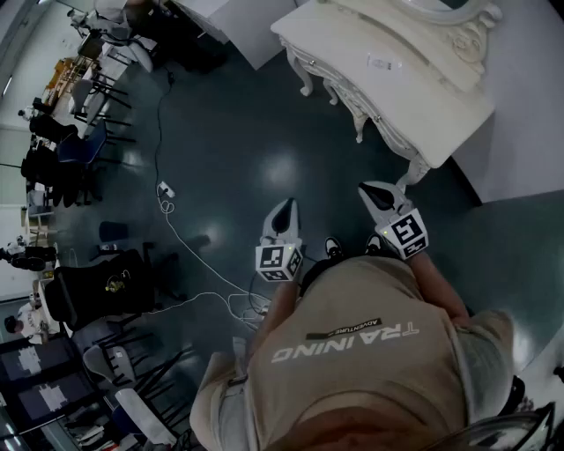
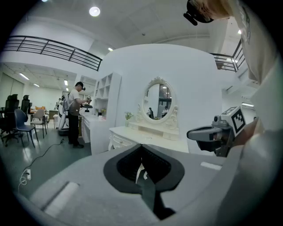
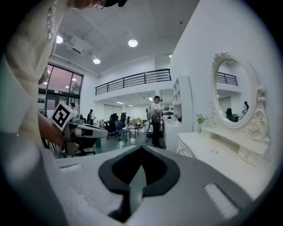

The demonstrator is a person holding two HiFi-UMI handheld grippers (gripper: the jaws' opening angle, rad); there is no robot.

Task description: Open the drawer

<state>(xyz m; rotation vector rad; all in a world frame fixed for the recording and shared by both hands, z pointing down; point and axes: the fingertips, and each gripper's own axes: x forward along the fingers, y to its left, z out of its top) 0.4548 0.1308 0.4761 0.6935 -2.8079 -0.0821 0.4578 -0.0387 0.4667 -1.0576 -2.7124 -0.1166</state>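
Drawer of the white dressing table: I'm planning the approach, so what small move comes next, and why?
Probably move closer and bring the right gripper toward the drawer. Both it and the left gripper are shut, empty and short of the dressing table.

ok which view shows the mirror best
The left gripper view: the mirror faces it almost head-on, with the whole oval and its carved frame visible. The right gripper view sees it from the side, foreshortened. The head view catches only its top edge from above.
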